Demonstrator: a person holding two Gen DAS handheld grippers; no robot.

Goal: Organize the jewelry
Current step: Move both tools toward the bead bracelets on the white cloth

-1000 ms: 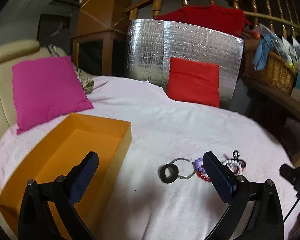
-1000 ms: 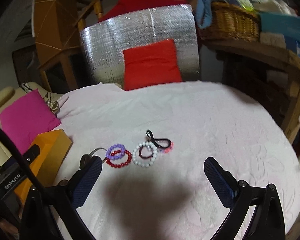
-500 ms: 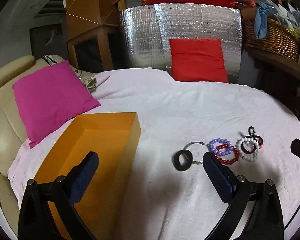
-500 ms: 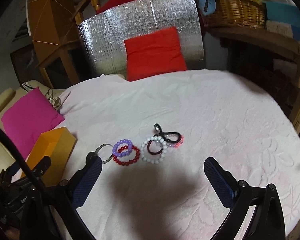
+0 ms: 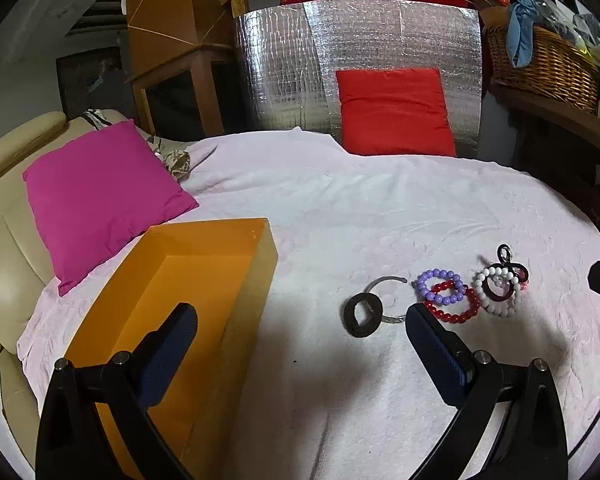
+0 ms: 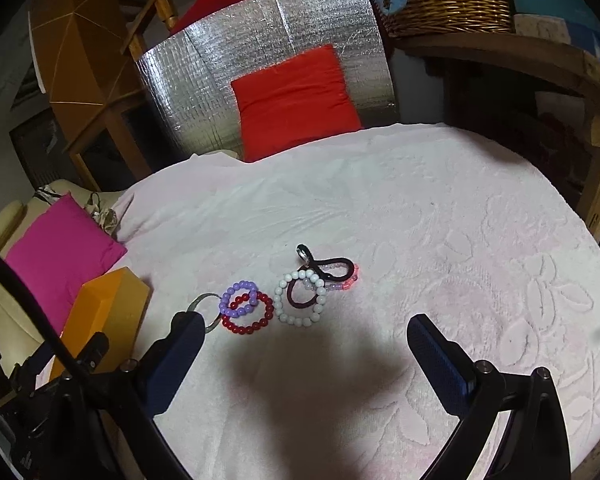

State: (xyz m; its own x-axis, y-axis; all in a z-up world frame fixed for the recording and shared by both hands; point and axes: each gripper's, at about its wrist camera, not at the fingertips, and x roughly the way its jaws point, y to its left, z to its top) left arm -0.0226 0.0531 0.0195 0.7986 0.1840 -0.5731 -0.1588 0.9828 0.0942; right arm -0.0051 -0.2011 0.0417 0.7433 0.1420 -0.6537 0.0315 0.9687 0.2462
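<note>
while both tools hang above the pink blanket [image 5: 380,208], the left tool [image 5: 300,328] stands wide open and holds nothing, and the right tool [image 6: 300,336] is likewise spread wide and empty. under the left tool's left finger sits the open orange box [image 5: 204,264], with nothing visible inside. just ahead of its right finger lie a black ring [image 5: 362,315] touching a thin metal bangle [image 5: 386,280], then a red bead bracelet [image 5: 458,308] overlapped by a purple bead bracelet [image 5: 440,286], then a white bead bracelet [image 5: 496,292] with a dark hair tie [image 6: 332,266] across it and some pink beads [image 6: 350,280] beside. nothing lies between either tool and this cluster. farther off rest a magenta cushion [image 5: 100,196] to the left, a red cushion [image 5: 394,112] against a silver foil panel [image 5: 300,64], and a wicker basket [image 5: 548,68] on a shelf. compared with a second ago, the left view has swung so the jewelry shows clear of its right finger, and the right tool has drawn closer to the cluster.
</note>
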